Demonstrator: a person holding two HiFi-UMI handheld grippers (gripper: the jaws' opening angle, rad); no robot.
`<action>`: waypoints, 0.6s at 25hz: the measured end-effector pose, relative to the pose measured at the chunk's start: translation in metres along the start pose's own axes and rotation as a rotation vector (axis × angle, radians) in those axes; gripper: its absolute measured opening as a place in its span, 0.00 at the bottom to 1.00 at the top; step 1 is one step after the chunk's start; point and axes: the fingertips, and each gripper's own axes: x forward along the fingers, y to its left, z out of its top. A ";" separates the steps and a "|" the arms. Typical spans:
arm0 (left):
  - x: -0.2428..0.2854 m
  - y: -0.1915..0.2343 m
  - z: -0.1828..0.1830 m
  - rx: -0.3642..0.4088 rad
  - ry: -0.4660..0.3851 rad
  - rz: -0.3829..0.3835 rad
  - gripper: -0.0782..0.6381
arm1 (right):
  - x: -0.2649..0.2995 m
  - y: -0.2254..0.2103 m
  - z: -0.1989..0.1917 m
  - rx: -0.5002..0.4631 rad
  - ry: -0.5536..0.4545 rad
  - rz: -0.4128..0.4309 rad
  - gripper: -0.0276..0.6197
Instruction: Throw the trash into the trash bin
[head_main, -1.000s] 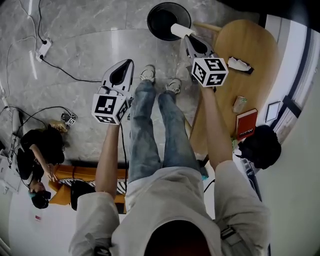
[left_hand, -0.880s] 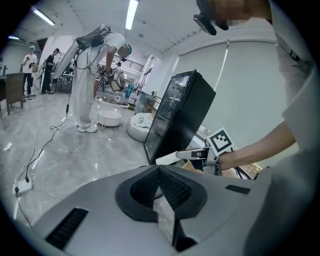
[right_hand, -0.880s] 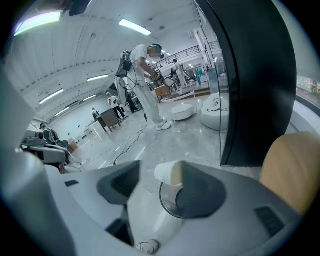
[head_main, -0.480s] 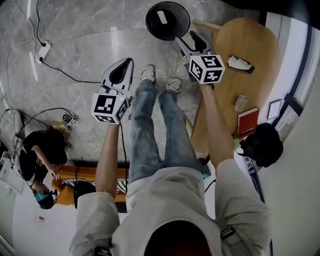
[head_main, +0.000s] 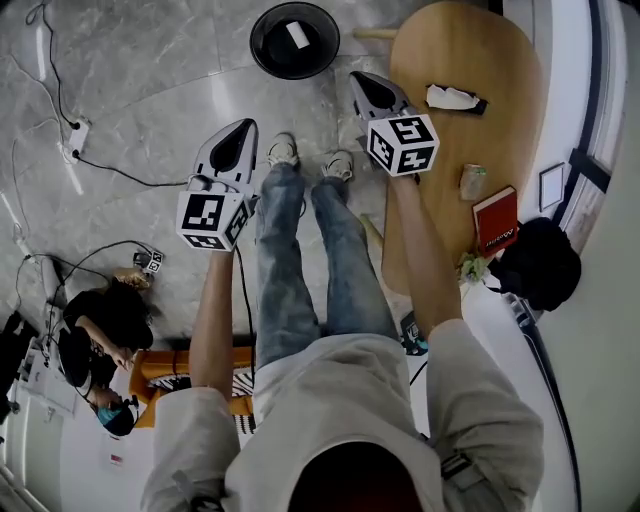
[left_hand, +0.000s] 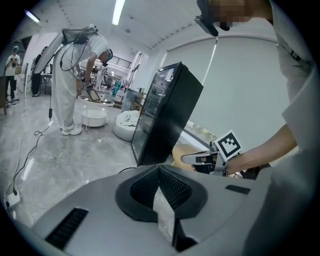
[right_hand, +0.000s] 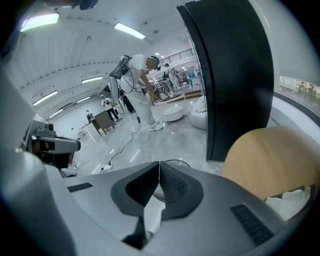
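The black round trash bin (head_main: 262, 52) stands on the marble floor ahead of my feet, and a white piece of trash (head_main: 297, 35) lies inside it. My right gripper (head_main: 358, 80) hovers right of the bin, beside the wooden table (head_main: 500, 130). Its jaws have just been closing and are shut with nothing between them (right_hand: 159, 163). The bin's rim (right_hand: 175, 161) shows just behind them. My left gripper (head_main: 247, 126) hangs over the floor, nearer than the bin and left of my shoes, shut and empty (left_hand: 159, 168). More trash sits on the table: a crumpled white tissue (head_main: 452, 97).
The table also holds a small cup (head_main: 472, 182) and a red book (head_main: 497, 222); a black bag (head_main: 545, 262) lies beside it. Cables and a power strip (head_main: 75, 135) cross the floor at left. A seated person (head_main: 100, 330) is lower left. A tall black cabinet (right_hand: 235, 75) stands beyond the bin.
The white trash left the right gripper and dropped into the bin. That gripper opened, shut again and drew back from over the bin toward the table. The left gripper shifted a little.
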 end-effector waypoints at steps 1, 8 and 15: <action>0.005 -0.006 0.001 0.008 0.004 -0.012 0.13 | -0.006 -0.007 -0.002 0.006 -0.002 -0.014 0.09; 0.042 -0.054 0.009 0.066 0.035 -0.108 0.13 | -0.057 -0.065 -0.021 0.077 -0.023 -0.126 0.09; 0.075 -0.109 0.010 0.118 0.064 -0.198 0.13 | -0.112 -0.120 -0.048 0.146 -0.041 -0.229 0.09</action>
